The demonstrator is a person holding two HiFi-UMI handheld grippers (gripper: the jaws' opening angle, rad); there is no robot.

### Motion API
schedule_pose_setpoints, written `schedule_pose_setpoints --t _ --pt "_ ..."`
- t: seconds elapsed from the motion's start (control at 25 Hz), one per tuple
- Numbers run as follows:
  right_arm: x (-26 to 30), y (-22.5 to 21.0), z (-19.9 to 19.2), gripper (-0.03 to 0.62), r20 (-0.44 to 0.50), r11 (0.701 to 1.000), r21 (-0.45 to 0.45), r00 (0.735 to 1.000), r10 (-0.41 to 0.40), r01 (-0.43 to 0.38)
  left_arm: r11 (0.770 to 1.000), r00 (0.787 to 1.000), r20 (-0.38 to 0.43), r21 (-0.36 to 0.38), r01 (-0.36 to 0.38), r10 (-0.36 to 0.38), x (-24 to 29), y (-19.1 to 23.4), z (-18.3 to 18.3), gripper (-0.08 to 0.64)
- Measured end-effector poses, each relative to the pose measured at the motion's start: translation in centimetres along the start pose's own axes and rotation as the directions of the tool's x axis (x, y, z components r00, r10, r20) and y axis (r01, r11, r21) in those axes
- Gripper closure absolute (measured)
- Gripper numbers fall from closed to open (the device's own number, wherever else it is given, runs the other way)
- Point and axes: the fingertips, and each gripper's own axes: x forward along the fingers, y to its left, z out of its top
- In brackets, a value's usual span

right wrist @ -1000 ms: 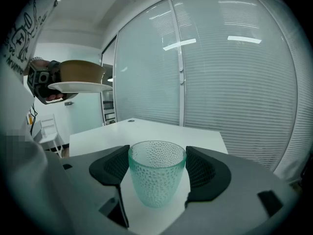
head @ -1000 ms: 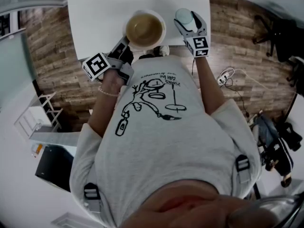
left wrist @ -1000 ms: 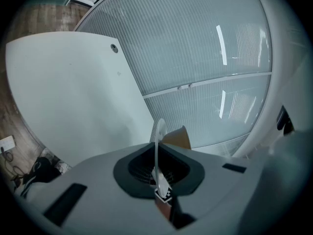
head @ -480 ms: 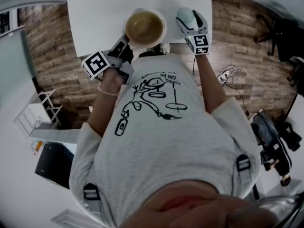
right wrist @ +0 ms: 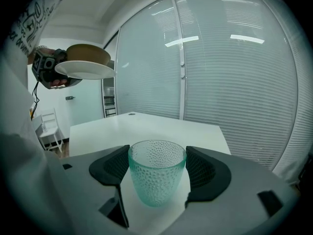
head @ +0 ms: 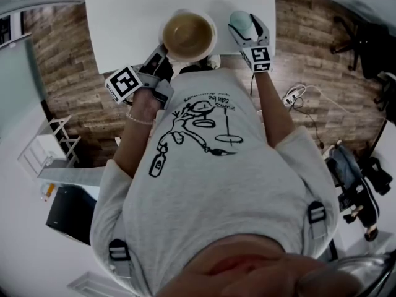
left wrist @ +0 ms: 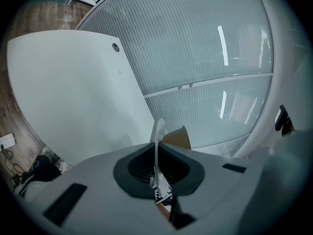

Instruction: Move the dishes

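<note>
The left gripper (head: 159, 55) pinches with its jaws the rim of a white plate (right wrist: 85, 69) on which a brown bowl (head: 187, 34) sits, and it holds both in the air over the near edge of the desk (head: 124, 17). To the right, the jaws of the right gripper (head: 249, 31) press on both sides of an upright green glass (right wrist: 157, 173), above the near right part of the desk.

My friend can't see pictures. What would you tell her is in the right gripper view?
The right gripper clamps a bumpy green glass cup between its two dark jaws. Beyond it lies a white table, and up at the left the left gripper holds a white plate with a brown bowl on it.
</note>
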Motion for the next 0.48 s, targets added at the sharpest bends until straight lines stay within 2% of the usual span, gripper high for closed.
schedule_pose_setpoints --t 0.24,0.48 --pt "-0.28 0.31 0.07 0.229 0.014 1.000 -0.015 1.000 0.006 -0.006 1.000 1.000 0.001 -0.002 -0.002 0.002 0.03 0.12 0.05 0.550" --pt "-0.38 0.32 -0.49 0.229 -0.014 1.000 -0.010 1.000 0.004 -0.004 1.000 1.000 0.001 -0.010 -0.004 0.004 0.04 0.19 -0.12 0.550"
